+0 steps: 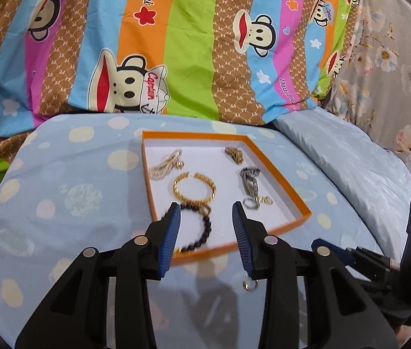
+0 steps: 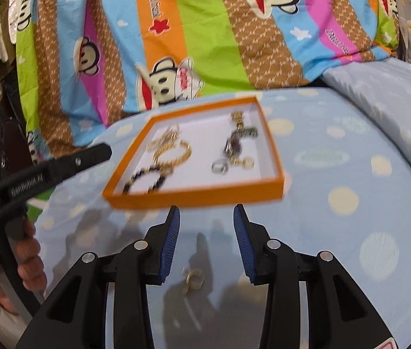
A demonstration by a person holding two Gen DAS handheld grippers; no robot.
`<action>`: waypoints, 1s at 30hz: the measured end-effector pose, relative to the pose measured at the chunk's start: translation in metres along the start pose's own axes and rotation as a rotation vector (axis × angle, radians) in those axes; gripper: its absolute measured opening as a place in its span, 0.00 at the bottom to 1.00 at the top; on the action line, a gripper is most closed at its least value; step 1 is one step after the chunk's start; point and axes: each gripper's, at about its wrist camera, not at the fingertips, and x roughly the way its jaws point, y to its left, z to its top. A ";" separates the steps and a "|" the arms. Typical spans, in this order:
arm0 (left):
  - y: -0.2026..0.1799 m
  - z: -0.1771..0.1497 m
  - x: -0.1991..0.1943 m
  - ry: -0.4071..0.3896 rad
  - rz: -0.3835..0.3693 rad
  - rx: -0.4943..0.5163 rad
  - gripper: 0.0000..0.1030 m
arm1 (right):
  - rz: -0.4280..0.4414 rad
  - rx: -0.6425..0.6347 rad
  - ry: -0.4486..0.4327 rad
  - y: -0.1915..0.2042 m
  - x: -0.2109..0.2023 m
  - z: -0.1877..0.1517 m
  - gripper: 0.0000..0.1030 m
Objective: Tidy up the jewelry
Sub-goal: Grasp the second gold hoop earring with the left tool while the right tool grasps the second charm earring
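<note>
Loose gold ring [image 2: 194, 280] on the blue sheet, outside the orange tray [image 2: 194, 196], low between right gripper [image 2: 207, 218] pads. Both jaws apart, empty. Right nearer than left gripper [image 1: 206, 215].

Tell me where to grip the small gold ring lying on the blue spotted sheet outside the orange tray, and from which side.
Take the small gold ring across its band, coming straight down from above with the right gripper, which hangs open near it. It seems to lie low on the soft blue spotted sheet, outside the orange tray, so a side approach would likely dig into fabric. Blur hides its exact tilt.
</note>
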 end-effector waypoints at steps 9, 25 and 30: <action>0.008 -0.041 -0.014 0.072 0.021 -0.040 0.34 | -0.034 0.003 0.083 0.009 0.006 -0.026 0.37; -0.015 -0.054 -0.008 0.125 -0.015 -0.004 0.34 | -0.057 0.017 0.072 0.006 0.000 -0.027 0.12; -0.036 -0.055 0.013 0.184 -0.053 0.040 0.34 | -0.067 0.044 0.054 -0.004 -0.009 -0.029 0.12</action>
